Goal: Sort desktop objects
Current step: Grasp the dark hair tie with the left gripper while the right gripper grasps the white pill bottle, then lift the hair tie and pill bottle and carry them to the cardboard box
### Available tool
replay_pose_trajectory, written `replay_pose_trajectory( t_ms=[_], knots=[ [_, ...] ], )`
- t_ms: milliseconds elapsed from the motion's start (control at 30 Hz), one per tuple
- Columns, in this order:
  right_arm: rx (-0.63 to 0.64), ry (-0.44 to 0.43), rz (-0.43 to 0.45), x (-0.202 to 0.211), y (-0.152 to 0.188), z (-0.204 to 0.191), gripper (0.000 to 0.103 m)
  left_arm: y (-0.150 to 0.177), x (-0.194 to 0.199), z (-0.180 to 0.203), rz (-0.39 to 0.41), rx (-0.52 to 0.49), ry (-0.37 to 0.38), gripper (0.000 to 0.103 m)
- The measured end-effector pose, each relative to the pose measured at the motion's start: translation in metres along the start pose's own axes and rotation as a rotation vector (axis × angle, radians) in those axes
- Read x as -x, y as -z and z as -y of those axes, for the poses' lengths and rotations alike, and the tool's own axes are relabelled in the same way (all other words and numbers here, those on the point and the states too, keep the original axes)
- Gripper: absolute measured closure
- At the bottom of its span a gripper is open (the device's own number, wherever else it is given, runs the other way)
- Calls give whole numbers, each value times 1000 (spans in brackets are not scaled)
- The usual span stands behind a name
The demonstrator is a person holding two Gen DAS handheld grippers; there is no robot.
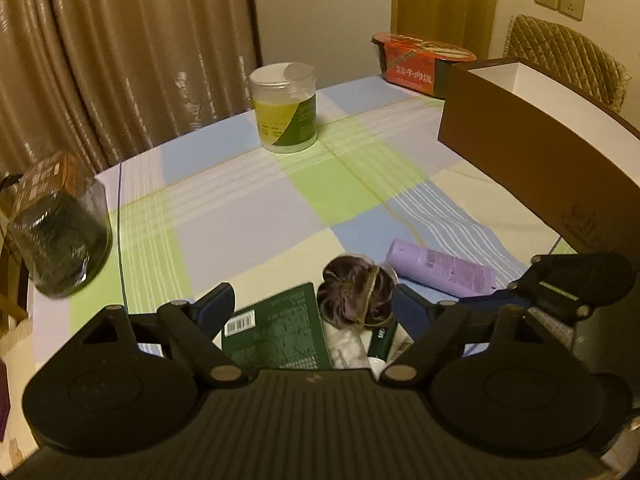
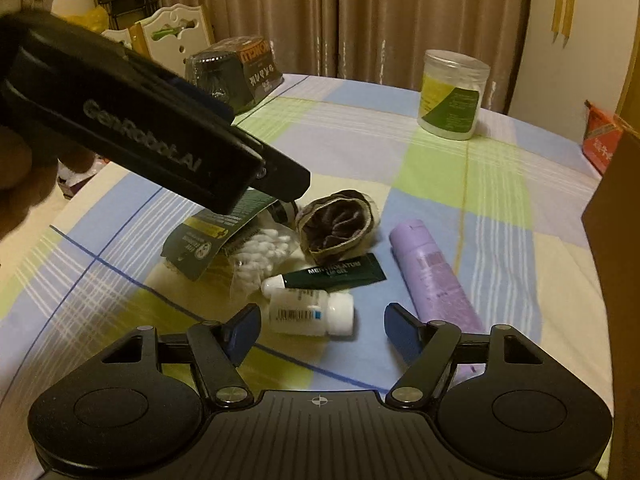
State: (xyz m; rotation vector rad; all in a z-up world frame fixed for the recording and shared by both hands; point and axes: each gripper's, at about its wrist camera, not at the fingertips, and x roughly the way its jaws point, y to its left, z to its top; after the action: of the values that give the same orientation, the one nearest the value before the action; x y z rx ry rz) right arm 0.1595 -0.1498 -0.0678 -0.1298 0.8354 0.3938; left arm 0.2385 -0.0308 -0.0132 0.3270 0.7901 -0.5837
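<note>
A pile lies on the checked tablecloth (image 1: 248,208): a green card pack (image 1: 276,328), a brown scrunchie (image 1: 356,292) and a purple tube (image 1: 440,268). My left gripper (image 1: 316,312) hangs open just above the pack and scrunchie. The right wrist view shows the same scrunchie (image 2: 336,228), purple tube (image 2: 432,276), a bag of cotton swabs (image 2: 260,252), a dark green tube (image 2: 340,274) and a white bottle (image 2: 312,314). My right gripper (image 2: 322,330) is open, with the white bottle lying just ahead between its fingers, untouched. The left gripper's body (image 2: 160,140) covers part of the green pack (image 2: 208,240).
A clear jar with a green and yellow label (image 1: 286,108) stands far back. A dark jar (image 1: 60,232) sits at the left edge. An open brown box (image 1: 540,148) stands on the right, a red food bowl (image 1: 416,64) behind it. Curtains and a chair ring the table.
</note>
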Motion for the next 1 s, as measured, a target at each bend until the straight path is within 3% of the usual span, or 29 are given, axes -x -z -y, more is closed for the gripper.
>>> replay_pose_trajectory(
  t_ms=[33, 100, 133, 467, 633, 700, 867, 1000],
  knots=[
    [1, 0, -1, -3, 0, 0, 35, 0, 0, -1, -2, -9, 6, 20],
    [2, -2, -8, -8, 0, -1, 53, 0, -1, -2, -8, -28, 24, 23],
    [3, 0, -11, -9, 0, 0, 56, 0, -2, -2, -11, -35, 31, 24],
    [-42, 94, -20, 28, 7, 30, 57, -5, -23, 31, -20, -164, 101, 32],
    [-72, 120, -9, 47, 11, 41, 57, -6, -49, 44, -68, -196, 75, 50],
    [-88, 127, -2, 51, 12, 44, 57, -6, -59, 48, -89, -205, 62, 67],
    [-108, 139, 12, 59, 11, 46, 57, -5, -66, 45, -106, -173, 48, 87],
    [-109, 145, 31, 69, 9, 44, 57, -8, -55, 45, -79, -149, 49, 91]
  ],
)
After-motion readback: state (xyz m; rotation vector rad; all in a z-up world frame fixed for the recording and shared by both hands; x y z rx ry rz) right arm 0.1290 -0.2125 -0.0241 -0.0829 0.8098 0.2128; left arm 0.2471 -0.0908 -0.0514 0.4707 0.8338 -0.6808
